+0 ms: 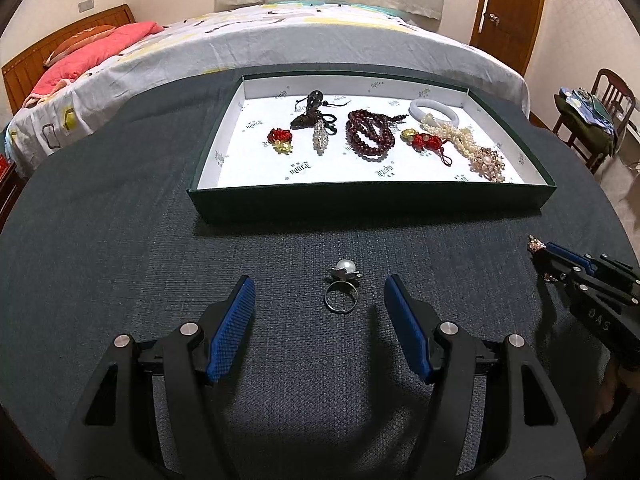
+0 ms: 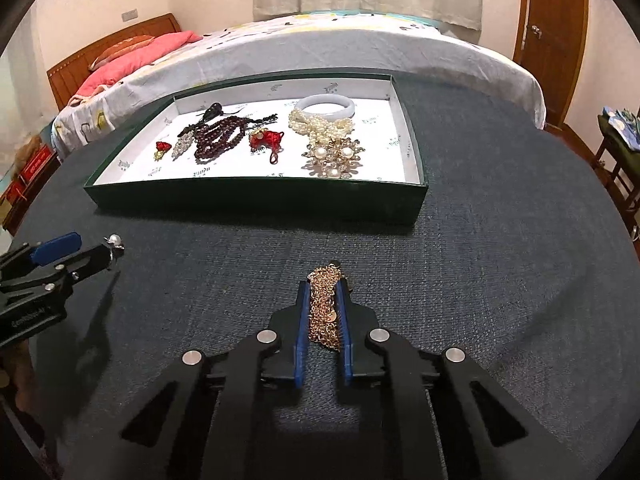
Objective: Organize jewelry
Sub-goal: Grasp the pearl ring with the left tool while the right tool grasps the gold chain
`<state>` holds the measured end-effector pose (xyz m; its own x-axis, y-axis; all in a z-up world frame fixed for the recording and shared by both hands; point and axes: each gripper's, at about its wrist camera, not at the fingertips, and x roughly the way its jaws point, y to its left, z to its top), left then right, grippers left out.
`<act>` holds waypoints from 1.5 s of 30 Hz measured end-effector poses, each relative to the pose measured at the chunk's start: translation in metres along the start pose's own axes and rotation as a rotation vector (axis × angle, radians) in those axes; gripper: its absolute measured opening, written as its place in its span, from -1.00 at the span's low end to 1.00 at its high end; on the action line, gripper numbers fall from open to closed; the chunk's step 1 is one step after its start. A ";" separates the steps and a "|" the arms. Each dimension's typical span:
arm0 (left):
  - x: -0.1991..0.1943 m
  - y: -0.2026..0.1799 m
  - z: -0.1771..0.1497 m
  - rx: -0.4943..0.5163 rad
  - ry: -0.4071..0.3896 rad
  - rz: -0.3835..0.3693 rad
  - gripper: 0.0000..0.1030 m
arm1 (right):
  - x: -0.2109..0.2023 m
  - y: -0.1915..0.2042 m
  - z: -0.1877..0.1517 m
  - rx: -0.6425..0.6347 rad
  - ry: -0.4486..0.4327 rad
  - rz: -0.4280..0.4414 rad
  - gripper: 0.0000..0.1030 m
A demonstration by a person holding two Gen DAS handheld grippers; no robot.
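A silver ring with a pearl [image 1: 341, 287] lies on the dark cloth between the open fingers of my left gripper [image 1: 320, 294]; it also shows in the right wrist view [image 2: 113, 242]. My right gripper [image 2: 322, 286] is shut on a bunched gold chain [image 2: 325, 308], low over the cloth; it appears at the right edge of the left wrist view [image 1: 538, 248]. The dark green tray [image 1: 372, 200] with a white lining holds several pieces: dark red beads [image 1: 370, 133], a white bangle [image 1: 434, 109], a pearl necklace with brooch [image 2: 334, 152], and red charms [image 1: 280, 139].
The round table has a dark blue-grey cloth [image 1: 120, 220]. A bed [image 1: 280, 32] stands behind it. A wooden chair with clothes [image 1: 592, 120] is at the right, and a wooden door [image 1: 508, 4] is behind.
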<state>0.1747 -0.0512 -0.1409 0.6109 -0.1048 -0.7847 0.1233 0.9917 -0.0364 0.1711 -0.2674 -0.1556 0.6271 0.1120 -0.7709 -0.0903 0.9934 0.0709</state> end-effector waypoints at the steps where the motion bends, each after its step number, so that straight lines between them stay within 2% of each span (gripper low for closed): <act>1: 0.001 0.000 0.000 -0.001 0.001 0.000 0.27 | -0.001 0.000 0.000 -0.001 -0.002 0.002 -0.76; 10: 0.013 0.001 0.004 0.000 0.017 -0.005 0.27 | -0.004 0.004 0.002 -0.004 -0.012 0.020 -0.76; 12: 0.016 0.001 0.005 0.007 0.021 -0.001 0.20 | -0.005 0.003 0.001 -0.002 -0.013 0.023 -0.76; 18: 0.020 -0.001 0.007 0.045 0.014 -0.006 -0.26 | -0.005 0.003 0.001 0.005 -0.017 0.028 -0.76; 20: 0.019 -0.003 0.007 0.059 0.012 -0.019 -0.55 | -0.005 0.003 0.001 0.004 -0.017 0.029 -0.76; 21: 0.019 -0.004 0.007 0.066 0.011 -0.026 -0.58 | -0.005 0.003 0.001 0.005 -0.017 0.030 -0.76; 34: 0.015 -0.003 0.005 0.067 0.001 -0.035 -0.59 | -0.007 0.005 0.002 0.007 -0.024 0.029 -0.76; 45: -0.001 -0.004 0.011 0.064 -0.041 -0.048 -0.59 | -0.022 0.008 0.005 0.011 -0.059 0.033 -0.76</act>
<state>0.1816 -0.0554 -0.1331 0.6343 -0.1561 -0.7572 0.2016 0.9789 -0.0329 0.1606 -0.2622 -0.1352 0.6684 0.1452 -0.7295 -0.1032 0.9894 0.1023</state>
